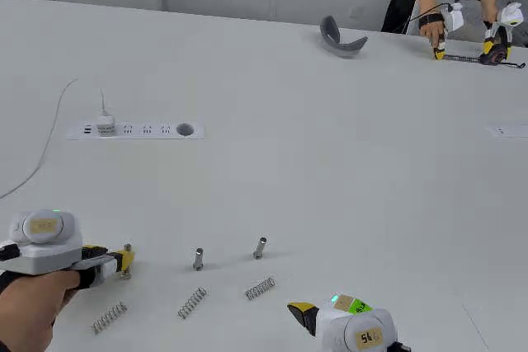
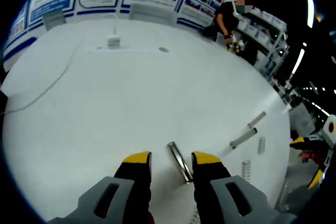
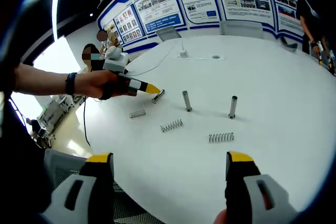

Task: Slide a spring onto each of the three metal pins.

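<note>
Springs [image 1: 192, 302] and pins [image 3: 186, 100] share the near part of a broad white surface [image 1: 313, 162], which also carries a power strip [image 1: 136, 130] well off toward its far side.

The right tongs [image 3: 169, 158] are spread wide and hold nothing. They sit low at the near edge with the row of springs ahead of them. The left tongs [image 2: 171, 158] are partly spread, with the left pin [image 2: 180, 162] between the jaws. I cannot tell whether either jaw touches it. In the right gripper view that pin looks tilted.

The middle pin [image 1: 198, 258] and the right pin [image 1: 260, 246] stand upright and bare, apart from both tongs.

The three springs lie on their sides just in front of the pins. The right spring [image 1: 260, 288] is nearest the right tongs, and the left spring [image 1: 110, 317] lies below the left tongs.

The pins are probably stiff, solid and easy to topple, so the best grip is low on the shaft, which leaves the top free. The springs look light and compliant, and they may roll or flick out of a hard pinch. A gentle hold across the coils near one end should keep the bore open for the pin.
</note>
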`<state>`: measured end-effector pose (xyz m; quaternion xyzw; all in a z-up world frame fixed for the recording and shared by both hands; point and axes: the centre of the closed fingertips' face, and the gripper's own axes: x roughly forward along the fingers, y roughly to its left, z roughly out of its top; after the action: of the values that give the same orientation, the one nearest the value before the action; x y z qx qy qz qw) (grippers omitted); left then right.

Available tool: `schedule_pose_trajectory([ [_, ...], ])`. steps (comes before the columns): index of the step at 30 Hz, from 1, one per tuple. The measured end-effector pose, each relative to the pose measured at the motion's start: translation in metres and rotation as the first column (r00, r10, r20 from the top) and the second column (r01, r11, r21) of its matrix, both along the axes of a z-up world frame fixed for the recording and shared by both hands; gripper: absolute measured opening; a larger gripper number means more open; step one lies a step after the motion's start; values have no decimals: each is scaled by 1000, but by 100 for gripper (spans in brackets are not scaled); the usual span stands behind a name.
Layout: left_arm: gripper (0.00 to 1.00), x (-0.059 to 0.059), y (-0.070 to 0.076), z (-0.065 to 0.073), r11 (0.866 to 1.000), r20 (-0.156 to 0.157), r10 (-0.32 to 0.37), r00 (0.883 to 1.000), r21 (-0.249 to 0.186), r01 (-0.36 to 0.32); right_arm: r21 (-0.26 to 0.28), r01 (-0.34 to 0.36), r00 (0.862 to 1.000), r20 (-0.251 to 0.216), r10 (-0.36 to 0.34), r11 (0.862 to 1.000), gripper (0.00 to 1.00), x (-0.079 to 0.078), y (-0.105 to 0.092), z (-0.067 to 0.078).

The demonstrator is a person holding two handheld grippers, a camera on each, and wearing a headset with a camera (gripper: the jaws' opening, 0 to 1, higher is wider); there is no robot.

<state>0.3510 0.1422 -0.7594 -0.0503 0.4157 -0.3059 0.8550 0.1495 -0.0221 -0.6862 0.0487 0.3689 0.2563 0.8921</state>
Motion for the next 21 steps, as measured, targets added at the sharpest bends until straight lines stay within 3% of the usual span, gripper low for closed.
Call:
schedule_pose_trajectory([
  [11,21,-4,-14,1,996,47,-15,999,85,11,5,17,1000,-8,-17,1000,89,3,-6,-3],
  [14,19,-5,-15,2,991,68,-46,997,126,37,4,22,1000,-10,-22,1000,89,3,-9,-3],
  [21,14,-3,-12,1,982,78,-74,994,178,59,4,26,999,-19,-26,1000,89,0,-10,-6],
])
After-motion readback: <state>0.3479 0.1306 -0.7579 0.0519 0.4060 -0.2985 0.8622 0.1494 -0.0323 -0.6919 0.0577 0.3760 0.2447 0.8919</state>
